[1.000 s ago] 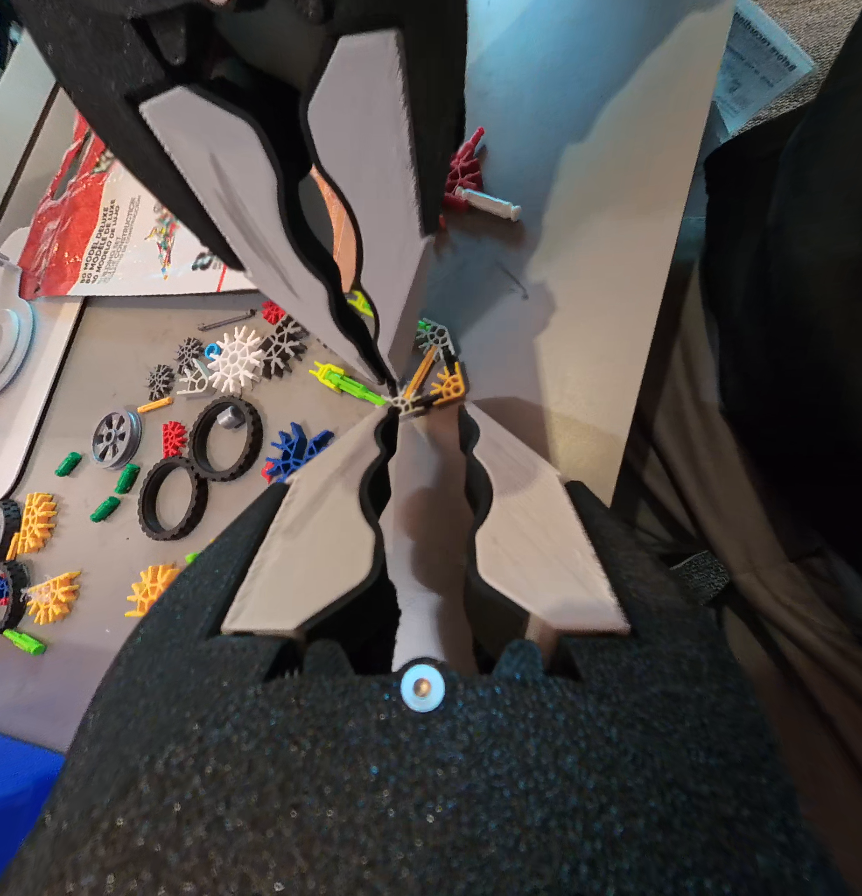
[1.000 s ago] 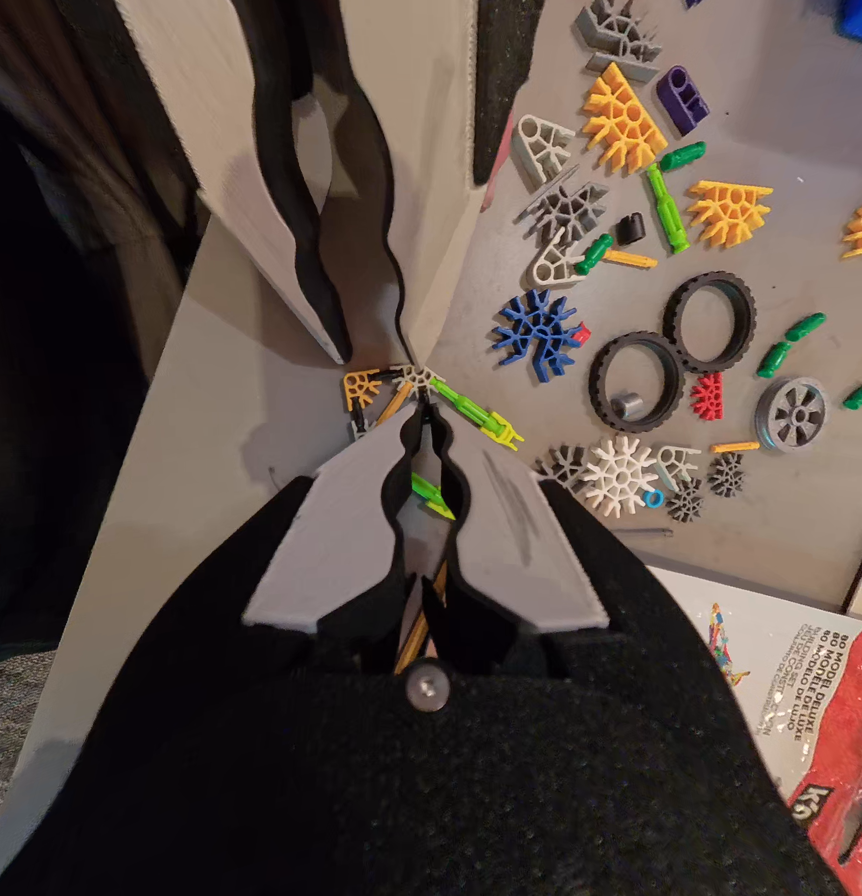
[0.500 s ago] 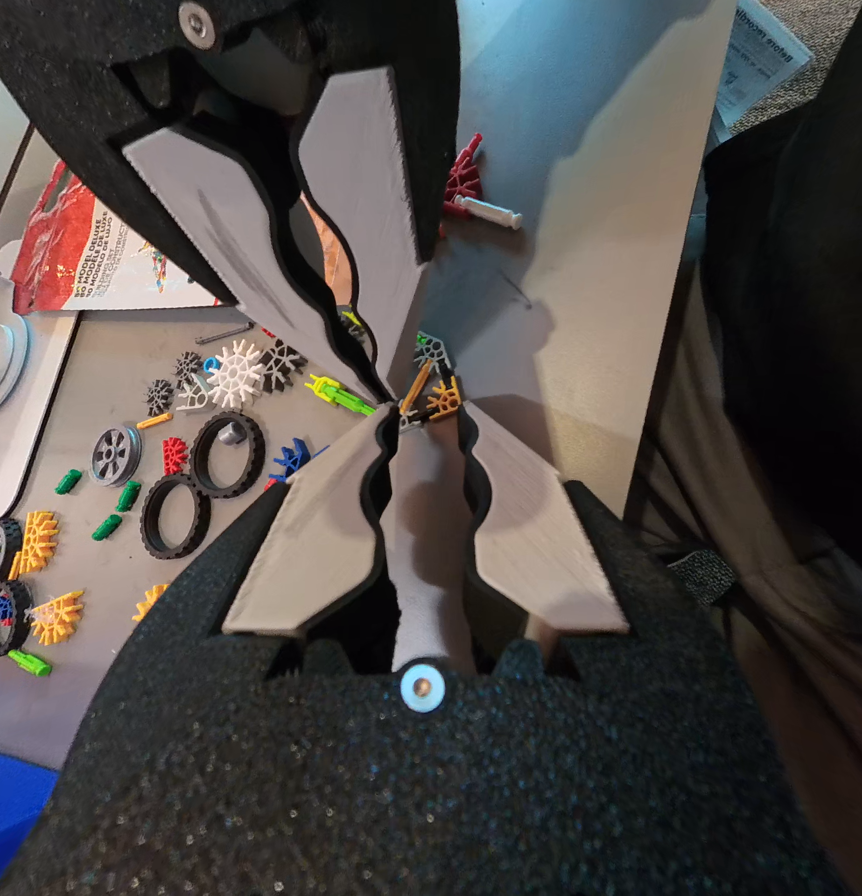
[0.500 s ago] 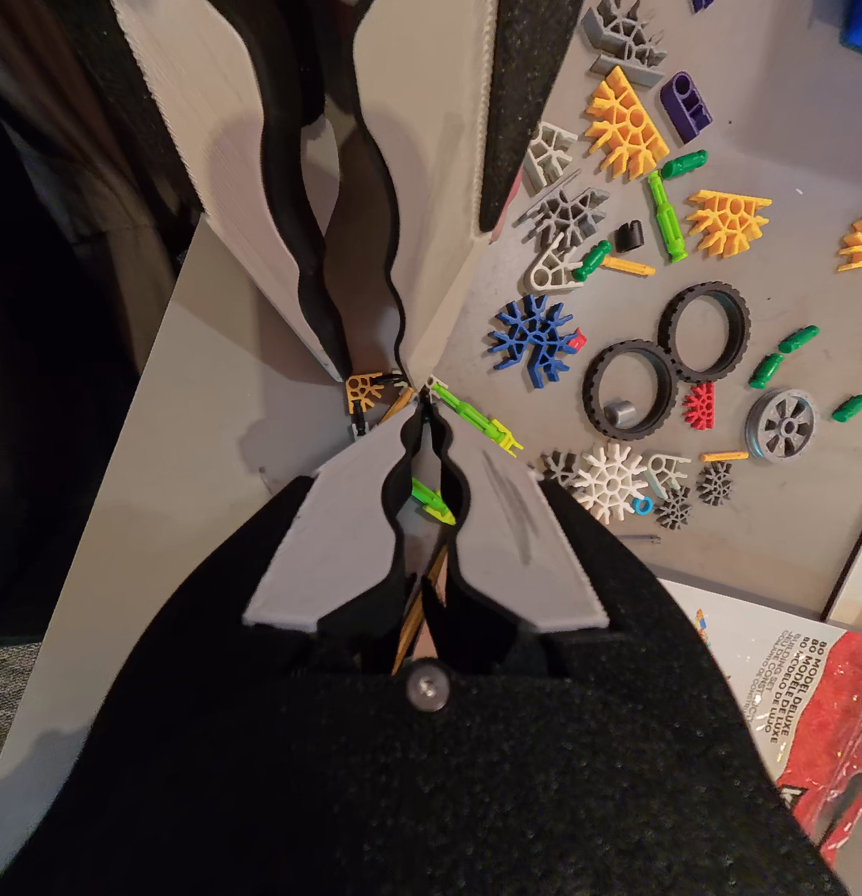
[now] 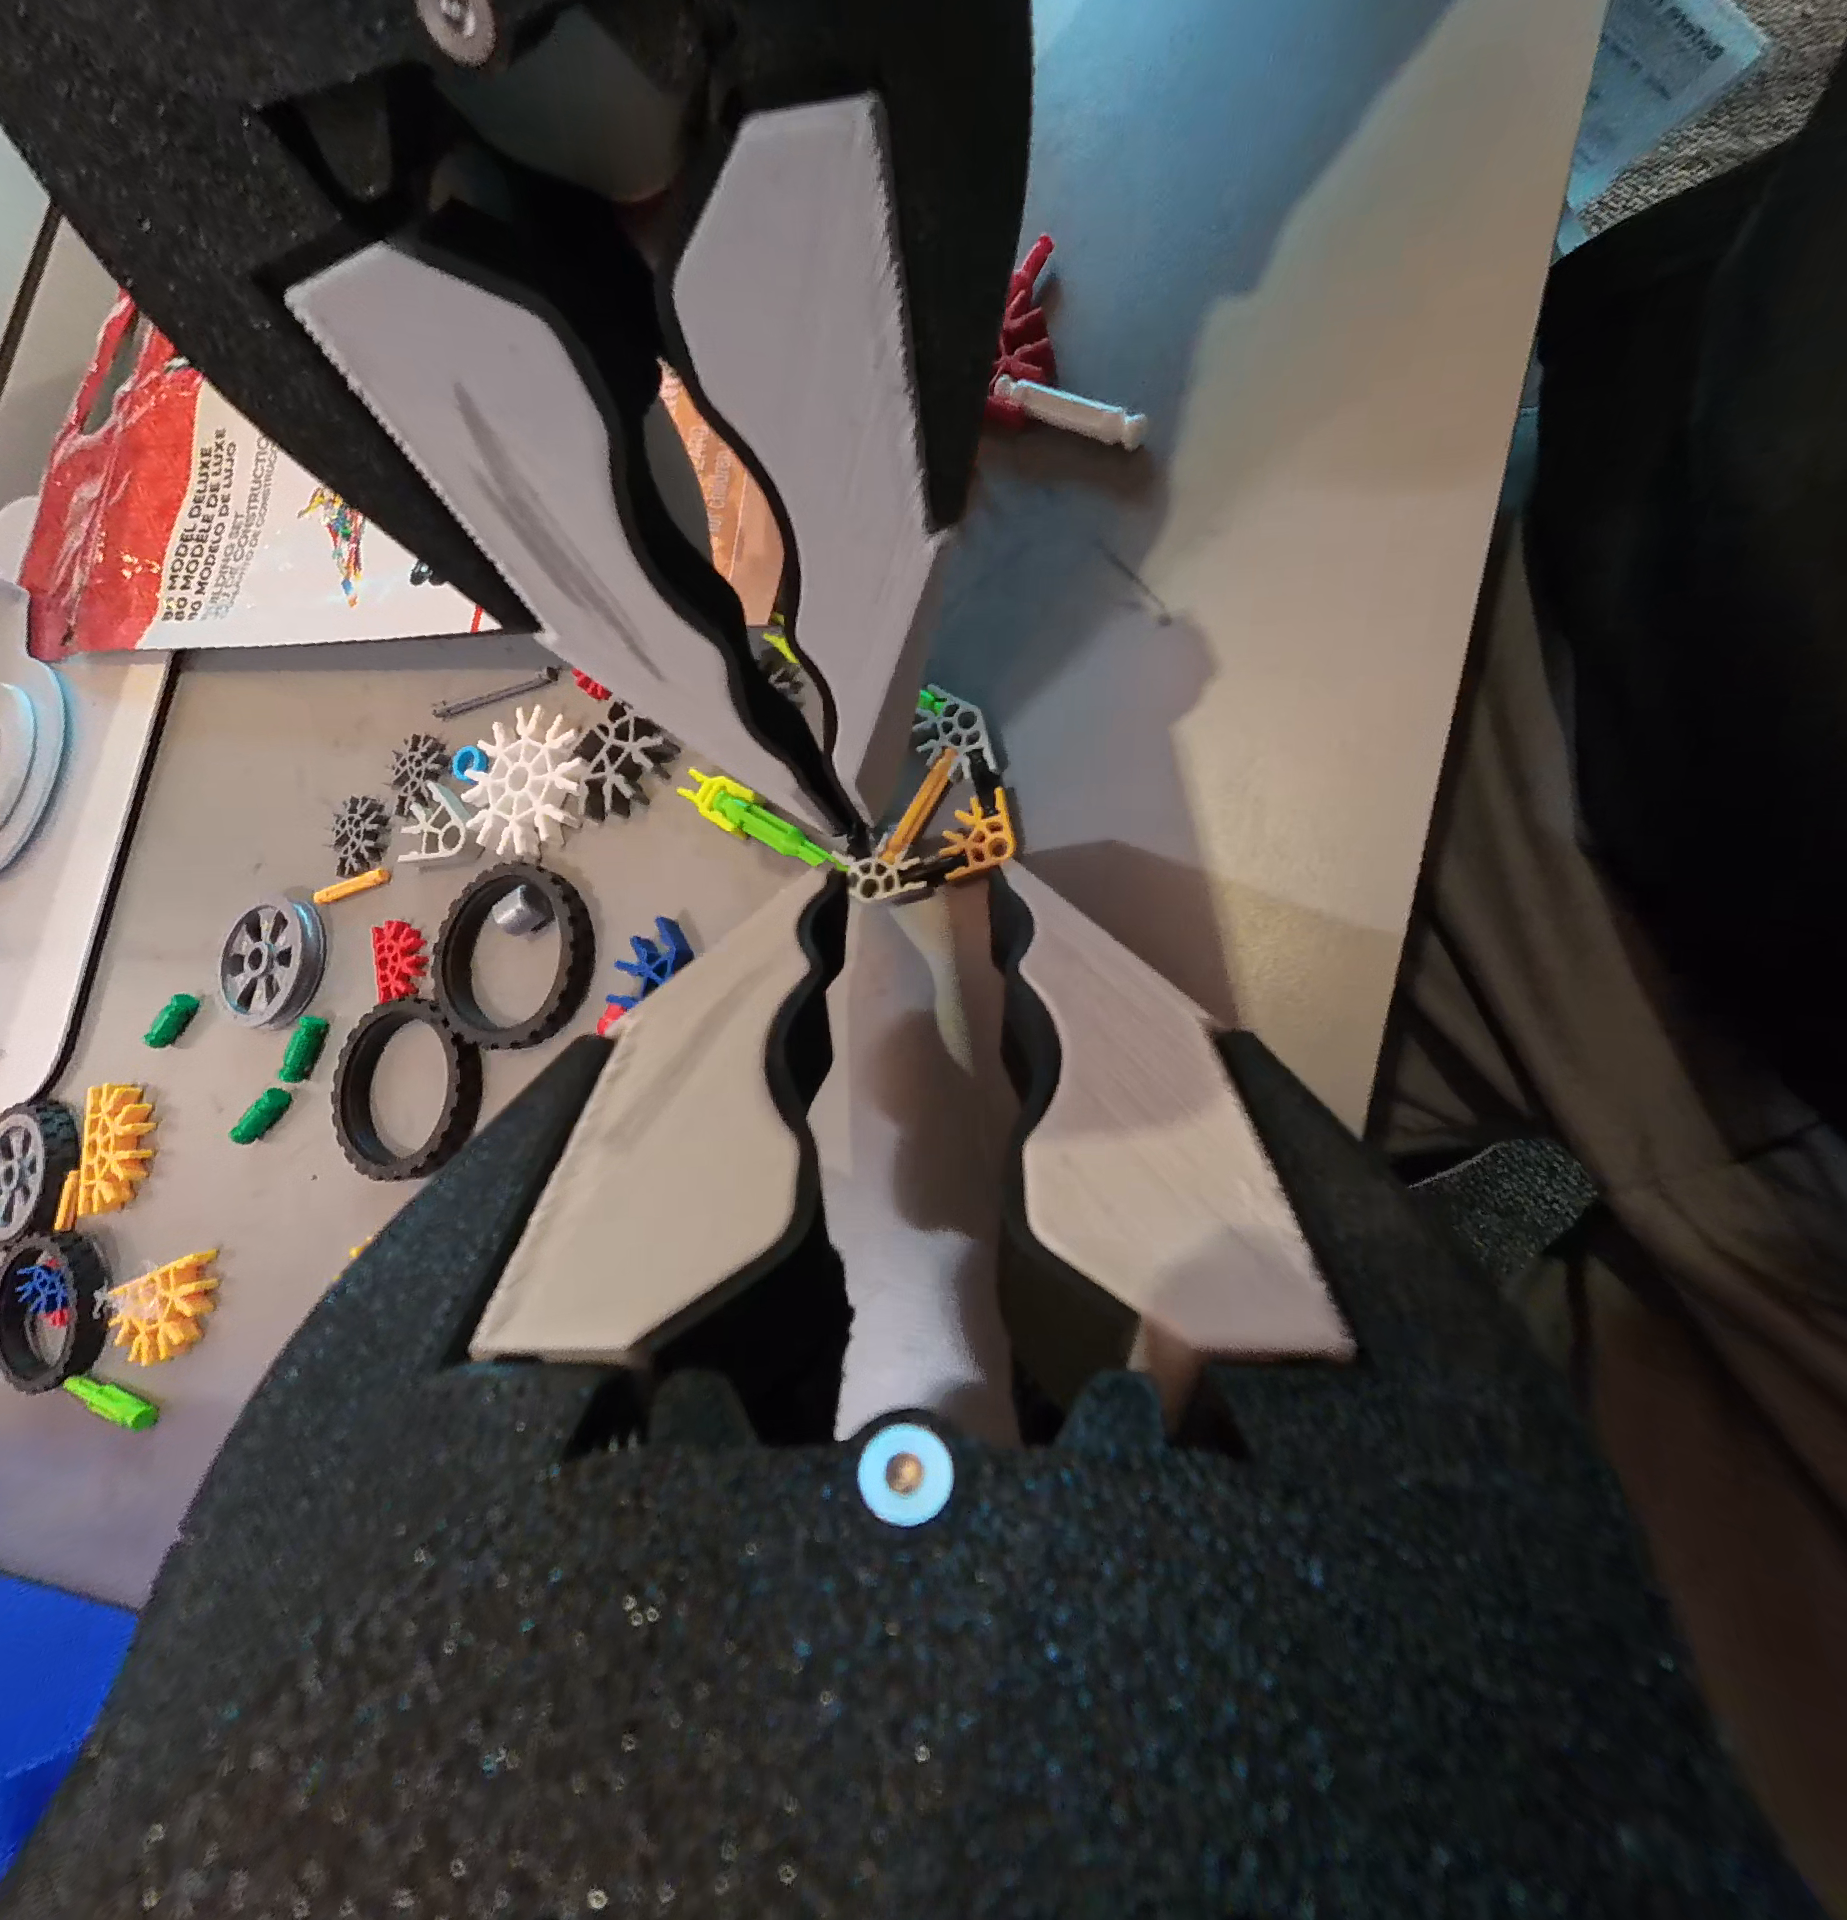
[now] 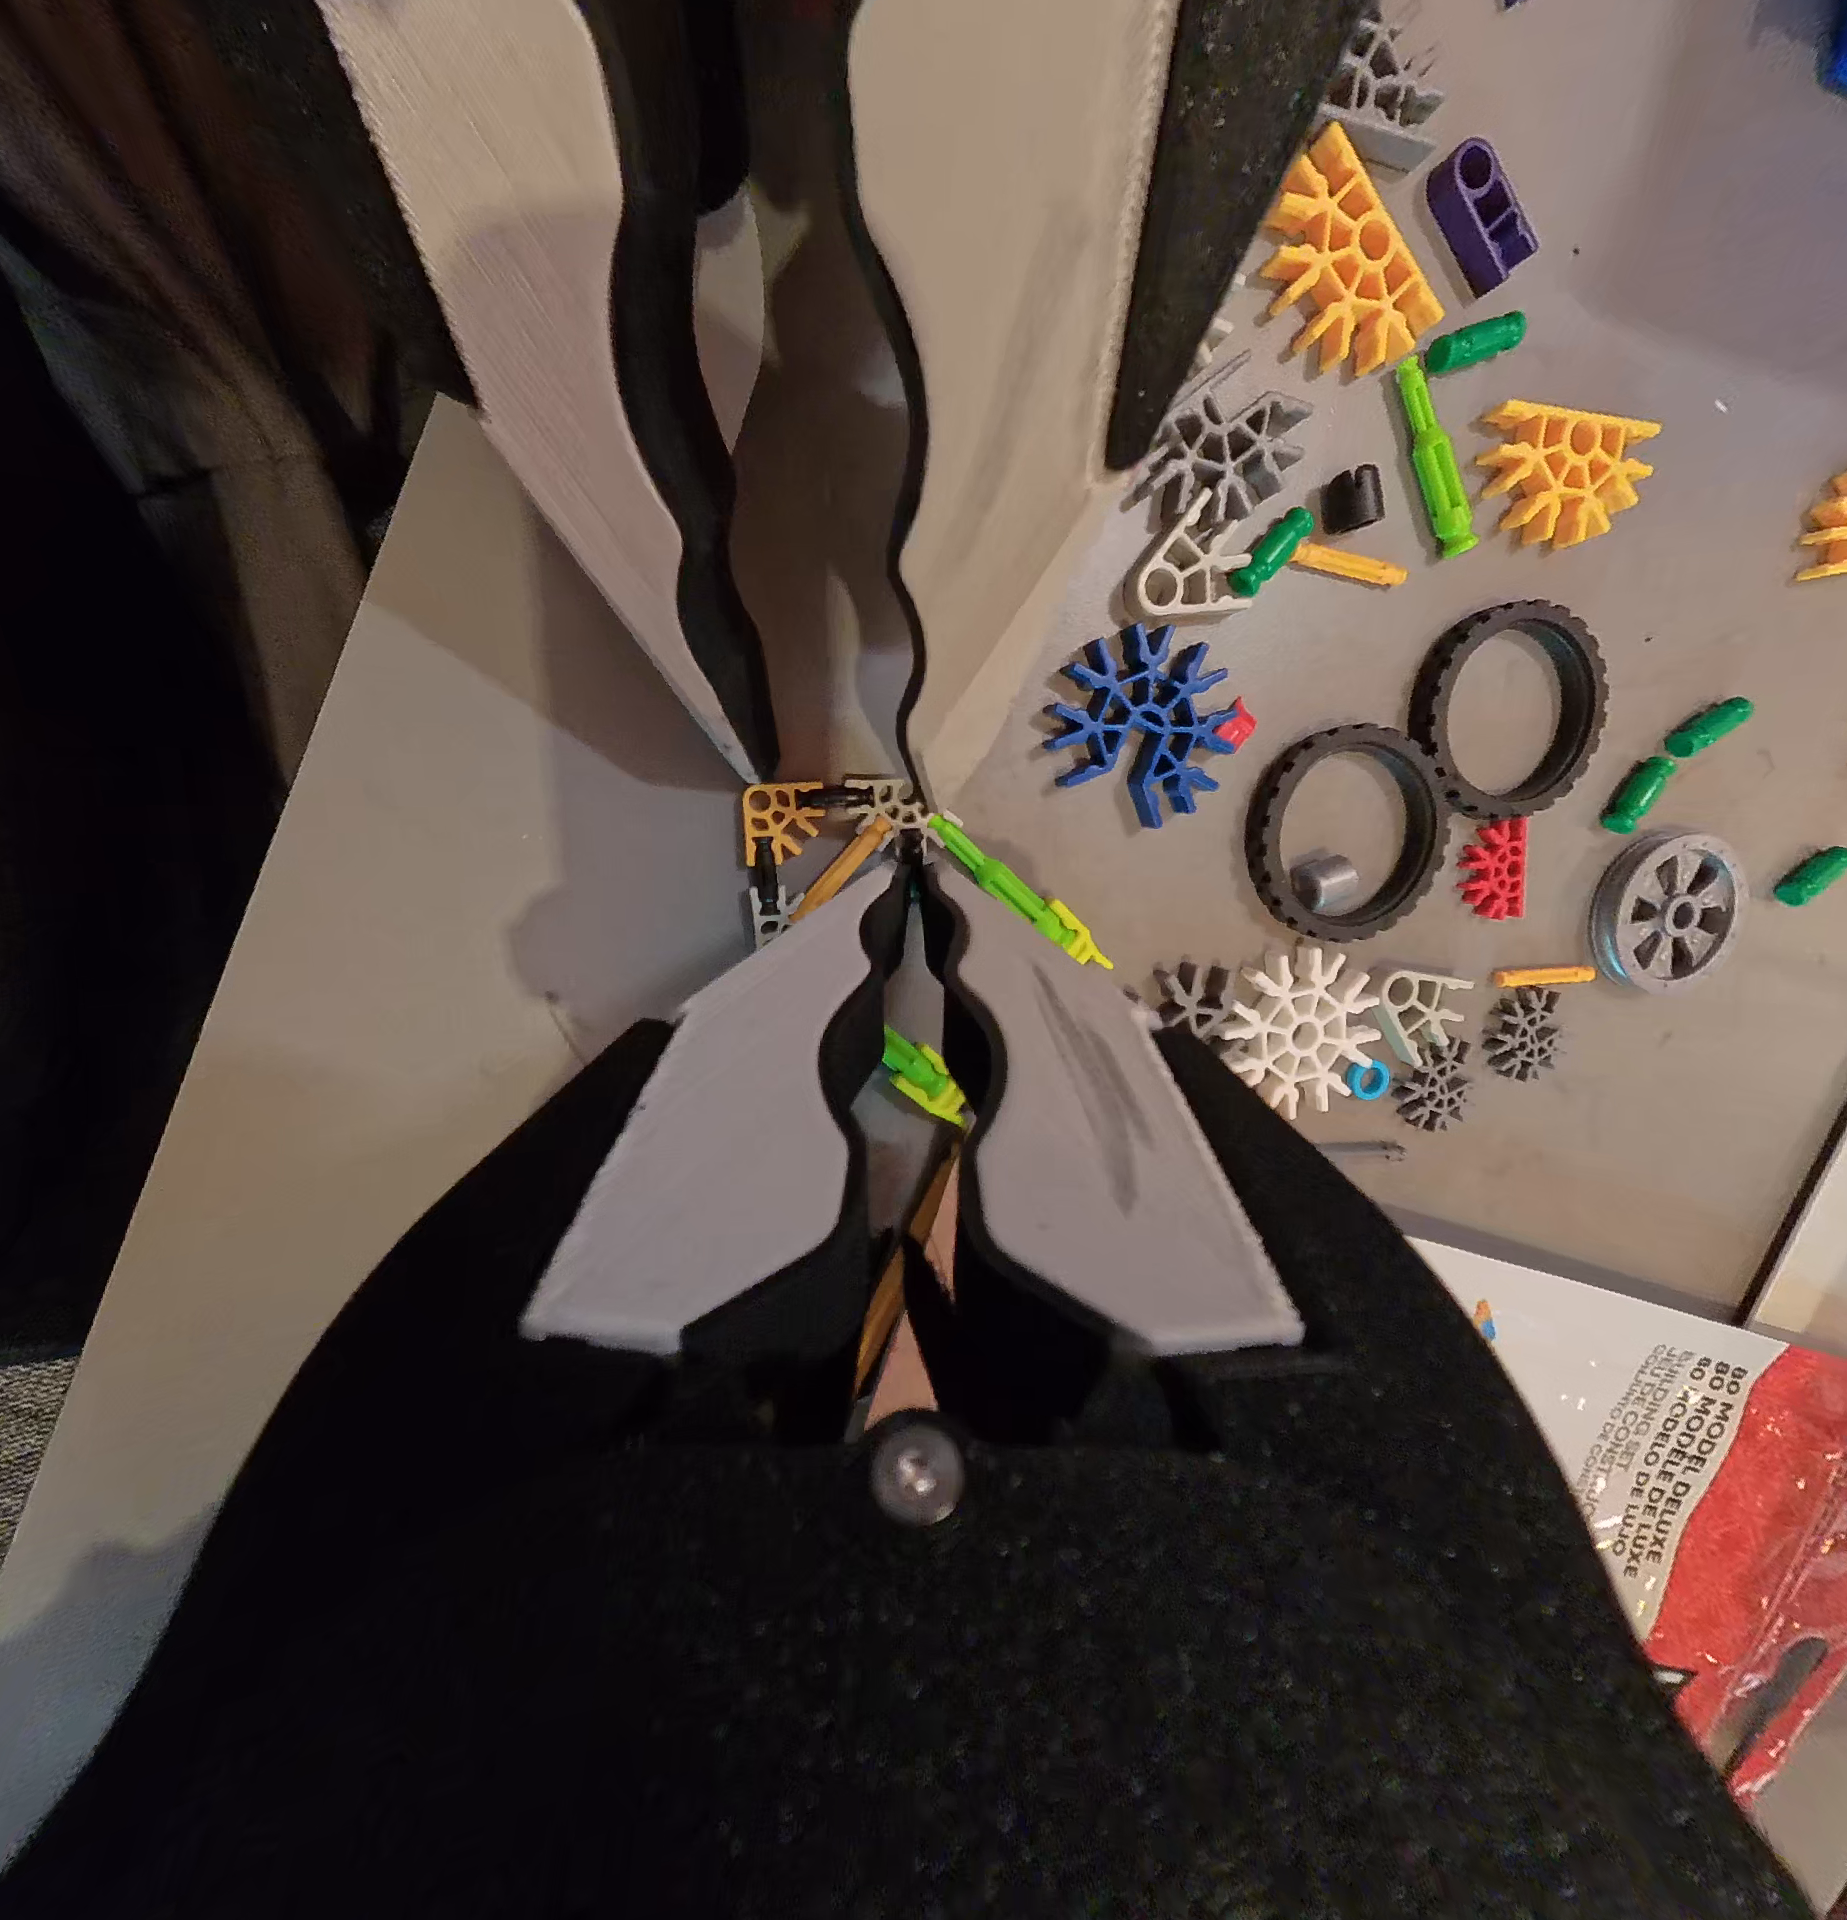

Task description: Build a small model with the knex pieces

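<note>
A pale grey table (image 6: 1677, 260) is carrying a scatter of small plastic building pieces. Beside the right tongs (image 6: 908, 847), two black tyre rings (image 6: 1418, 769) are lying touching each other, one with a small grey cylinder (image 6: 1324, 878) sitting inside it. A blue snowflake connector (image 6: 1142, 722) is resting just beyond the tips, and a white snowflake connector (image 6: 1303, 1029) is lying alongside the tongs. Yellow fan connectors (image 6: 1345, 249), green rods (image 6: 1433, 457), a grey spoked wheel (image 6: 1667, 914) and a purple block (image 6: 1485, 213) are lying farther out. A red and white printed bag (image 6: 1750, 1538), possibly packaging, is lying near the tongs' base.
</note>
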`<state>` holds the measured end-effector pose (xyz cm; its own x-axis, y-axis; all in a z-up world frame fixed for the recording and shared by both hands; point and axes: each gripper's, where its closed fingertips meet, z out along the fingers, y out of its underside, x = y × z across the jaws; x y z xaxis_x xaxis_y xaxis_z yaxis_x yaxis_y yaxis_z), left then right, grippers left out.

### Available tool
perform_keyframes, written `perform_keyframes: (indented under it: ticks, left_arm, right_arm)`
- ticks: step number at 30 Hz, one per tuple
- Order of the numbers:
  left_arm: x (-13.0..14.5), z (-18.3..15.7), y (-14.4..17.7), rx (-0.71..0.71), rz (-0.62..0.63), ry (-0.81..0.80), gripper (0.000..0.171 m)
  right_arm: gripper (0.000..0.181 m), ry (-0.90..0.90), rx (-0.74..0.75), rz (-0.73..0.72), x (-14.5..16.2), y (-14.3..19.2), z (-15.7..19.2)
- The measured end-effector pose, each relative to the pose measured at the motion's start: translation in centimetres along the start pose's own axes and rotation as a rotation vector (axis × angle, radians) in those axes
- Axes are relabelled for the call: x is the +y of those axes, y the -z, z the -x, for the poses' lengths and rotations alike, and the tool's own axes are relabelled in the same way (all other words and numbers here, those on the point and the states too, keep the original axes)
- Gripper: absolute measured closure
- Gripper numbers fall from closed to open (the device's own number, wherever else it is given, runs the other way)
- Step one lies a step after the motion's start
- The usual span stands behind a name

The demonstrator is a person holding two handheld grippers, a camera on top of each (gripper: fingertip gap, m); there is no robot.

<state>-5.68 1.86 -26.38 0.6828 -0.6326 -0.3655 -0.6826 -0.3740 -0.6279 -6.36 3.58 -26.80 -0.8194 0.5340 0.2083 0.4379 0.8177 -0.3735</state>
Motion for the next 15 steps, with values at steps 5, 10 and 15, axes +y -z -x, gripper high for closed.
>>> perform_keyframes:
  ticks: [5,10,15]
  left_arm:
    - [-0.03,-0.03,-0.07,0.010,0.000,-0.001,0.147]
    - [-0.18,-0.26,-0.17,0.022,-0.001,-0.016,0.149]
    - [-0.26,-0.35,-0.26,0.041,0.003,-0.029,0.150]
  right_arm:
    - [0.180,0.001,-0.002,-0.001,0.04,0.01,0.07]
    - [0.180,0.002,-0.002,-0.002,0.00,0.00,0.01]
    - [0.180,-0.001,-0.006,-0.006,0.02,-0.01,0.04]
